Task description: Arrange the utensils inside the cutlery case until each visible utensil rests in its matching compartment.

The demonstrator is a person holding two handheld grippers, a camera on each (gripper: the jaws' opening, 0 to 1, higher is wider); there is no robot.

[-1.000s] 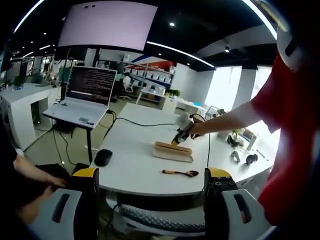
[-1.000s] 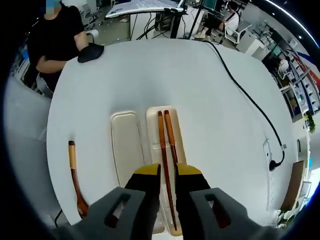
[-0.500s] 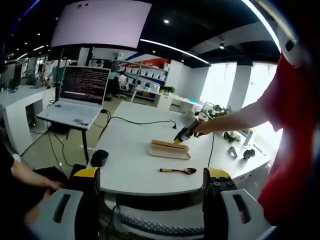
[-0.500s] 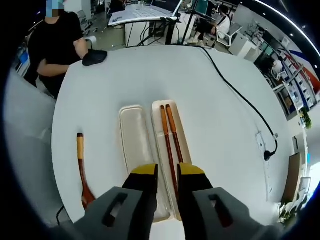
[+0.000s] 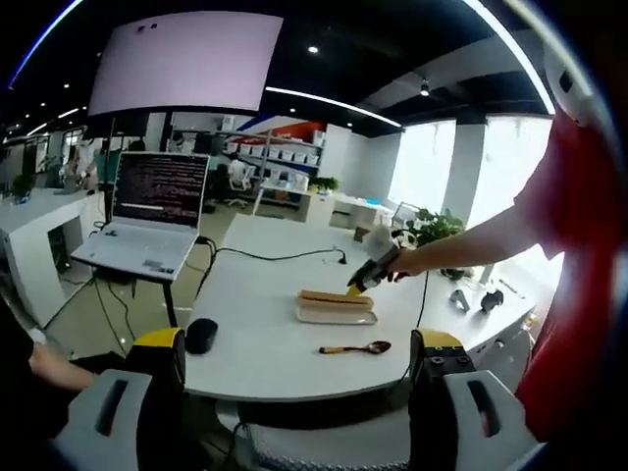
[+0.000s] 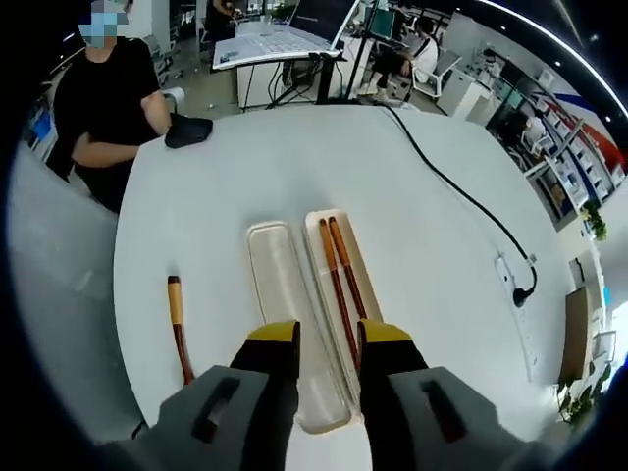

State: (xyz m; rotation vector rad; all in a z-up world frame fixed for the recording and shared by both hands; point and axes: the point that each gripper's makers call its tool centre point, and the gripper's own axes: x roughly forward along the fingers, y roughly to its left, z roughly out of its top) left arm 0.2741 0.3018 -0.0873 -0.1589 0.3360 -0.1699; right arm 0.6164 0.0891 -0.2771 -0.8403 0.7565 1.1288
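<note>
The cream cutlery case (image 6: 278,294) lies open on the white table (image 6: 422,255) as two long trays side by side. Two brown chopsticks (image 6: 340,280) rest in its right-hand tray; the left-hand tray is bare. A wooden spoon (image 6: 178,327) lies on the table left of the case, apart from it. My right gripper (image 6: 328,337) hovers above the case's near end, jaws slightly apart with nothing between them. In the left gripper view, the case (image 5: 335,307), the spoon (image 5: 355,347) and the right gripper (image 5: 365,274) in a hand appear far off. My left gripper (image 5: 298,341) stands wide open, well short of the table.
A black mouse (image 6: 188,130) sits at the table's far corner beside a person in black (image 6: 110,83). A black cable (image 6: 456,191) runs across the table to a power strip (image 6: 514,282). A laptop (image 5: 155,201) stands on a side stand.
The right gripper has drawn back and up from the case, and its jaws have parted a little more. The chopsticks stay in their tray. The left view has shifted slightly.
</note>
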